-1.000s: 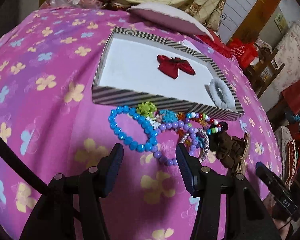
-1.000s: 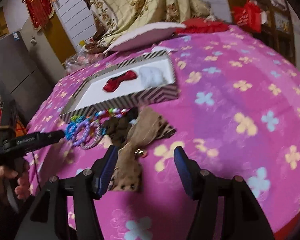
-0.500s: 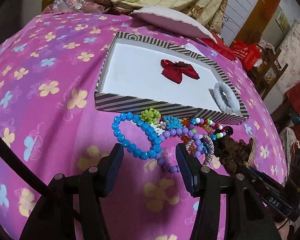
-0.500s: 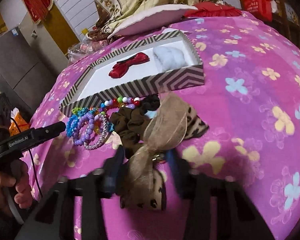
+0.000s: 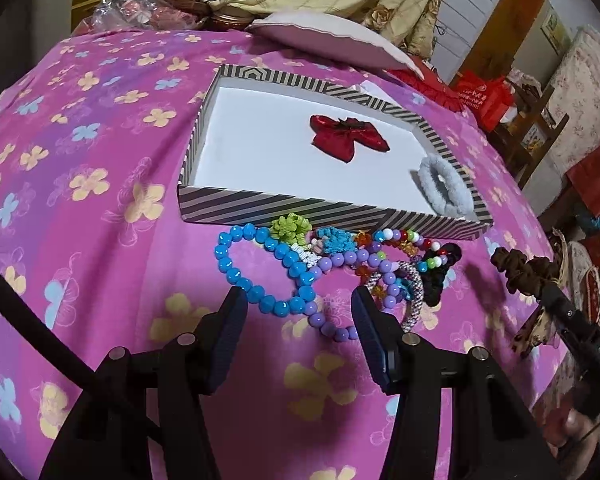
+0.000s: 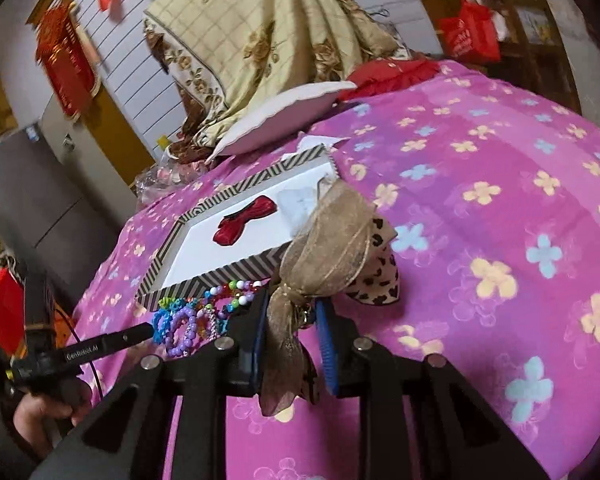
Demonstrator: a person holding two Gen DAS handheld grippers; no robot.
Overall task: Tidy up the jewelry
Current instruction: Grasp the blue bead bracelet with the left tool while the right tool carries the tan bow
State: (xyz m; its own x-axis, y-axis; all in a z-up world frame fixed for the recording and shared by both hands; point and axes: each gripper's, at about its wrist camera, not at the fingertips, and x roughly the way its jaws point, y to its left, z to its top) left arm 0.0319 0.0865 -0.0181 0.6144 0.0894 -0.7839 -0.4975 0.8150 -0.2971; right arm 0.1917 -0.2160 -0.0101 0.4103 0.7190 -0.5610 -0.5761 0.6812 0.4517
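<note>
Right gripper [image 6: 290,318]: jaws just drawn in, now clamped on the knot of a tan gauze bow [image 6: 324,248] with leopard-print tails; bow lifted clear of the pink flowered cloth [image 6: 500,200], in front of the near right corner of the striped tray [image 6: 204,276]. A brown scrunchie [image 5: 520,268] seen hanging with the bow at the right edge of the left wrist view.

Left gripper [image 5: 296,332]: jaws apart, nothing between the pads, poised just above the cloth near the bead pile.

Inside the tray: red bow [image 5: 348,136] mid-floor, white scrunchie [image 5: 444,188] in the right near corner.

On the cloth, just before the tray's near wall: blue bead bracelet [image 5: 256,272], purple bead bracelet [image 5: 340,280], green scrunchie [image 5: 292,226], black scrunchie [image 5: 440,276], tangled and touching.
</note>
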